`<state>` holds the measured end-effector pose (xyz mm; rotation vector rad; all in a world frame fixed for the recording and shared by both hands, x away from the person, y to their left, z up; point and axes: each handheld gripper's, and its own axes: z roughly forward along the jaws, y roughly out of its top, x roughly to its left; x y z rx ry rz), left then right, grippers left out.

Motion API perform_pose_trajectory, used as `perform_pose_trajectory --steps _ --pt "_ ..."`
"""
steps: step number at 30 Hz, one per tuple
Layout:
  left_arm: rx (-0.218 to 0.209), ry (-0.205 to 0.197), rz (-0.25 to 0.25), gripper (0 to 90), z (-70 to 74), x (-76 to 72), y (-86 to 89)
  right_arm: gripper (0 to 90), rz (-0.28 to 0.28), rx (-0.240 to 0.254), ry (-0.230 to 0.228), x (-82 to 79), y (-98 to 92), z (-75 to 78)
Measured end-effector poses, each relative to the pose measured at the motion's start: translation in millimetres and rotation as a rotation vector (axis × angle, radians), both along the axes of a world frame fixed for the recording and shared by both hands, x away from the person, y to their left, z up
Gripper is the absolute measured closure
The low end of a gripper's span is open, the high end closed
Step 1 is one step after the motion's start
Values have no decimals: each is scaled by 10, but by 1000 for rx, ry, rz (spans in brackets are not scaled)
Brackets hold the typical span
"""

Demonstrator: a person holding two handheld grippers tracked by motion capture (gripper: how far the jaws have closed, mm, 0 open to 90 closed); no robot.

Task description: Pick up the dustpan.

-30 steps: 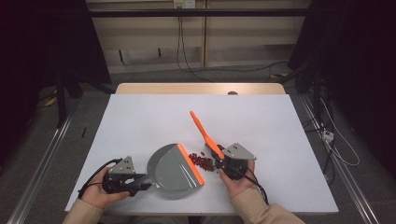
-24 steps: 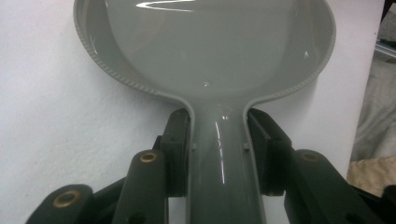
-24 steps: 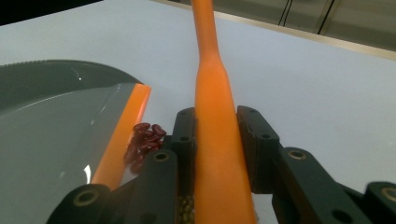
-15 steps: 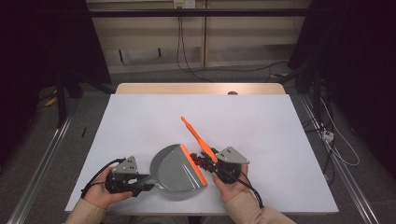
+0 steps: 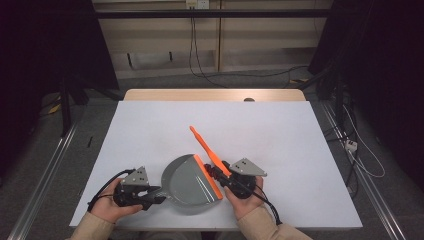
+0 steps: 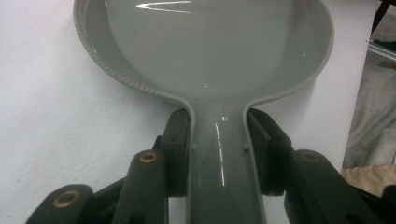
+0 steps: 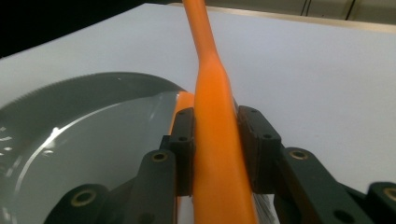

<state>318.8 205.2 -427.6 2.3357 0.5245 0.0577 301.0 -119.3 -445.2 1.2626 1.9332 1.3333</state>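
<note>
- Dustpan (image 5: 189,184): lies flat on table (image 5: 280,130), near front edge, a bit left of centre. Long axis runs left-right w/ slight tilt: handle (image 6: 223,154) points left toward left gripper (image 5: 150,196), open mouth faces right.
- Looks: grey plastic, round bowl, glossy; ribbed rim seen in left gripper view; orange lip (image 5: 208,176) along the straight mouth edge. Bowl looks clean inside as far as I can see.
- Brush (image 5: 209,150): orange, long thin handle. Axis diagonal – free end points up-left toward far side of table, lower end down-right at right gripper (image 5: 220,176). Sits right at dustpan's orange lip; bristle end hidden by gripper, can't tell if touching the pan.
- Left gripper: jaws partly closed, pads pressed on both sides of dustpan handle – firm hold. Hand (image 5: 107,206) behind it at table's front-left.
- Right gripper: jaws closed tight on brush handle, pads on both sides in right gripper view (image 7: 214,154). Hand (image 5: 245,197) under it, grey plate (image 5: 247,167) on top.
- Around: white table top, wood strip at far edge, small dark thing (image 5: 248,100) there, too small to tell. Cables (image 5: 195,50) on floor beyond, cable + plug (image 5: 351,146) at right. Nothing between dustpan and brush; rest of table well apart from them.
</note>
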Motion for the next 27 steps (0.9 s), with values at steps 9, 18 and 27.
perform_pose_trajectory --steps 9,18,27 --pt "-9 13 -6 627 -10 2 -11 688 -9 80 15 12 100 -16" --pt "-4 14 -1 627 -24 -9 -35 687 -3 83 1 6 208 -28" --pt "1 15 -14 627 -31 -18 -39 688 10 115 5 26 252 -25"
